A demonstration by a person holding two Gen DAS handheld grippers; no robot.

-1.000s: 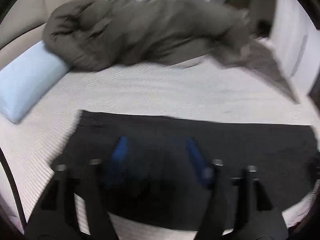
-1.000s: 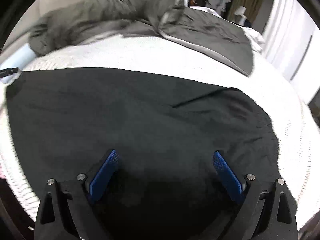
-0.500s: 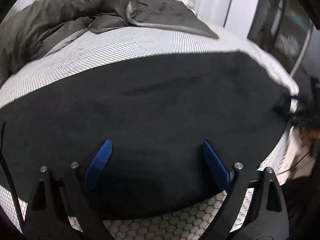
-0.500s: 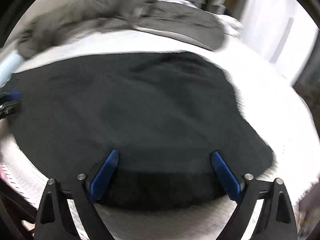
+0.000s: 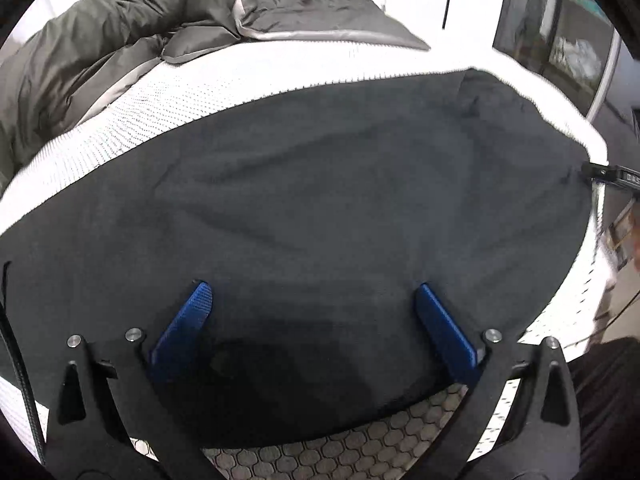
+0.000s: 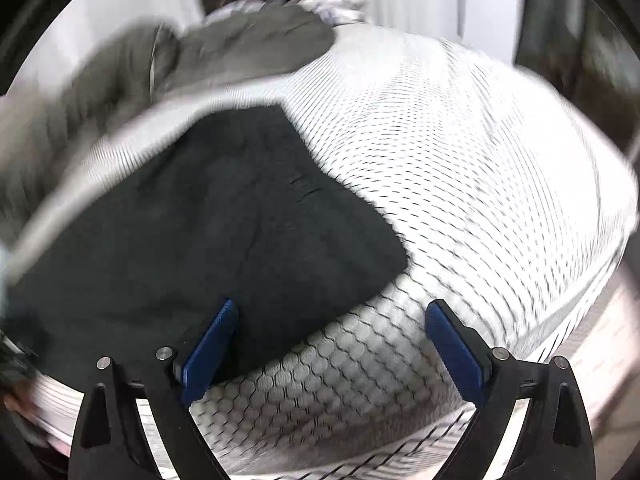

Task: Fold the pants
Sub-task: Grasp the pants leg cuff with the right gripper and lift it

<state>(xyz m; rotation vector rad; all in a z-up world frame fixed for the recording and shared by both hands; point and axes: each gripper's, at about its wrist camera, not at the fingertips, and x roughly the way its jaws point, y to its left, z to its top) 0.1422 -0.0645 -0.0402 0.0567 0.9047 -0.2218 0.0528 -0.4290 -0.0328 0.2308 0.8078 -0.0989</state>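
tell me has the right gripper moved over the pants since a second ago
Yes. The right gripper has swung toward the right end of the black pants: earlier both fingers framed black cloth, now the pants' edge passes between them and white mattress fills the right.

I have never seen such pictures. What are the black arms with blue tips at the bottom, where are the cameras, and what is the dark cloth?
A person holds a two-fingered claw in each hand; each claw carries a camera looking along its fingers. One picture shows the left claw, its jaws opening, above black pants spread flat on a white bed. The other shows the right claw, open, over the pants' edge. Neither holds anything. A grey duvet lies behind.
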